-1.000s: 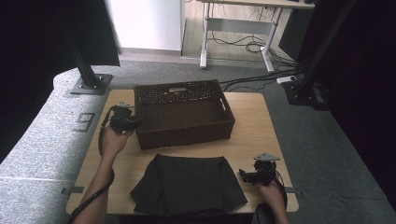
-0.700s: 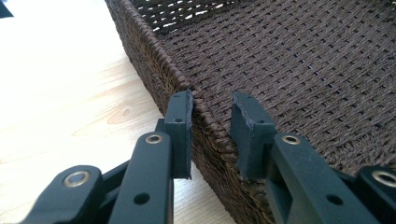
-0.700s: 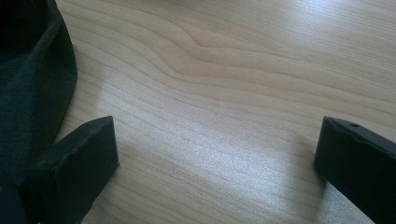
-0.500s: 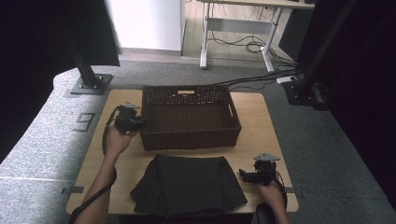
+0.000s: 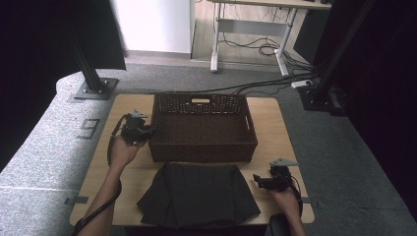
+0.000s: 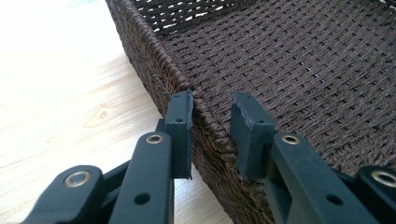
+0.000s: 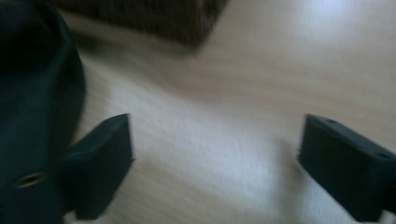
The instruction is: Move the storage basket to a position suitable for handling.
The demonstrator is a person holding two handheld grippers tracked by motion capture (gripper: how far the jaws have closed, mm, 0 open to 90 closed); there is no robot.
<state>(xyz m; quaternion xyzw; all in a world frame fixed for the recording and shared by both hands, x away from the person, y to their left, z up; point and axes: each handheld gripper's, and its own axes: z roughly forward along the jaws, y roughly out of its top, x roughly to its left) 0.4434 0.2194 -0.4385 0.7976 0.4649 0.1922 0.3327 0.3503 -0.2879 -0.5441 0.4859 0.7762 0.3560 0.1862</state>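
Left fingers [image 6: 212, 135]: closed on the left rim of the basket [image 6: 299, 70]; one pad lies against the outer wall, the other stands over the inner side, the woven rim between them. In the high view this gripper [image 5: 142, 132] meets the basket's left wall.

Right fingers [image 7: 215, 163]: spread wide, having just been closing a little, with nothing between them but bare surface [image 7: 224, 107]. In the high view this gripper [image 5: 260, 181] lies low at the near right, pointing toward the cloth.

Left hand [image 5: 123, 150]: holds its gripper from the near side, forearm entering from the bottom edge.

Right hand [image 5: 284, 199]: holds its gripper near the right front corner.

Basket [image 5: 202, 128]: dark brown wicker, rectangular, upright at the far middle of the surface [image 5: 275, 123], with handle slots in its far and right walls.

Cloth [image 5: 196, 194]: dark, folded, flat on the near half of the surface, its far edge just beside the basket's near wall; its right edge is close to the right fingers. In the right gripper view it [image 7: 32, 93] shows blurred at the left.

Surface: light wood, rounded corners.
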